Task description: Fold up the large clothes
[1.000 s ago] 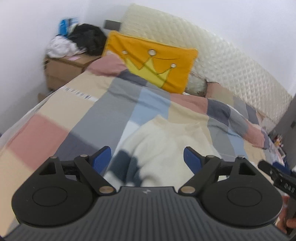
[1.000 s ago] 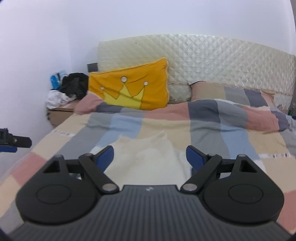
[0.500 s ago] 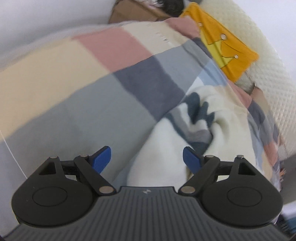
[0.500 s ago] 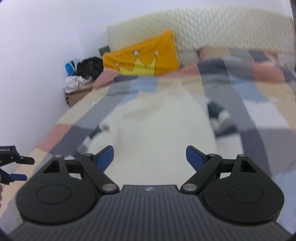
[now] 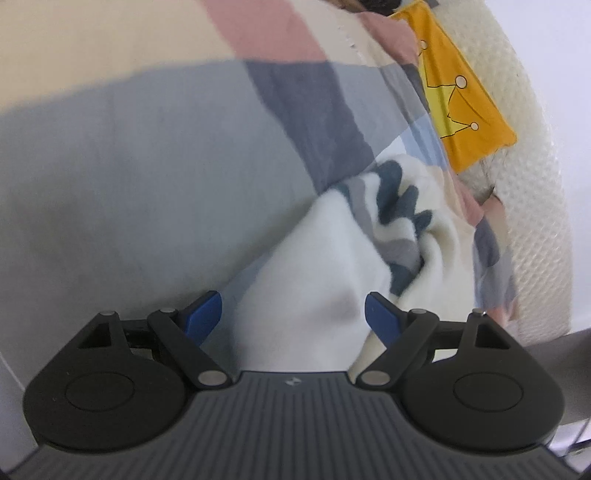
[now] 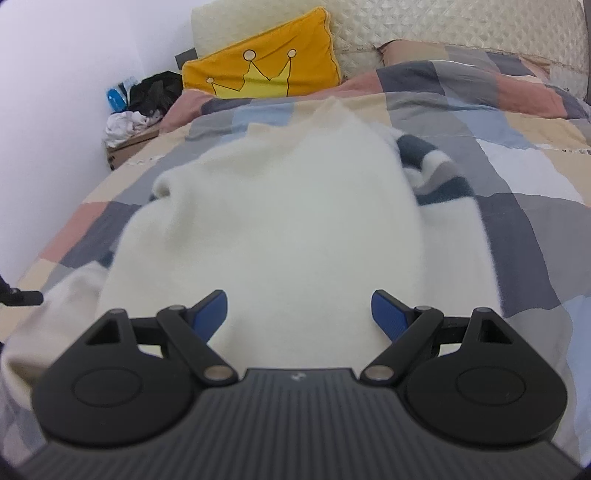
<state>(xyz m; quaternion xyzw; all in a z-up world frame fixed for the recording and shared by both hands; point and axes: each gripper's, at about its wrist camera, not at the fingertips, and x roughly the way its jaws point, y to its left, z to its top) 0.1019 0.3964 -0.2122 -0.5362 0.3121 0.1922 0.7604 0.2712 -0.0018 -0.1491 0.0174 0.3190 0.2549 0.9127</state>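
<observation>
A cream sweater [image 6: 280, 206] with dark blue and grey zigzag bands [image 6: 432, 166] lies spread on the patchwork bed cover [image 6: 524, 206]. My right gripper [image 6: 299, 310] hangs open low over the sweater's near part, nothing between its blue pads. In the left wrist view the sweater [image 5: 325, 266] runs from the middle to the lower right, its patterned part [image 5: 399, 210] bunched up. My left gripper [image 5: 293, 314] is open just above the sweater's near edge, rolled to one side. A black tip of the left gripper [image 6: 22, 297] shows at the left edge of the right wrist view.
An orange crown pillow [image 6: 266, 70] leans on the quilted cream headboard [image 6: 443, 26]. A cardboard box [image 6: 125, 147] with dark and white clothes piled on it [image 6: 147, 99] stands by the wall at the left of the bed. White walls enclose the bed's far left corner.
Both grippers have dropped toward the bed and the sweater now fills more of each view. The left gripper has rolled, so its view of the bed is tilted. Both stay open.
</observation>
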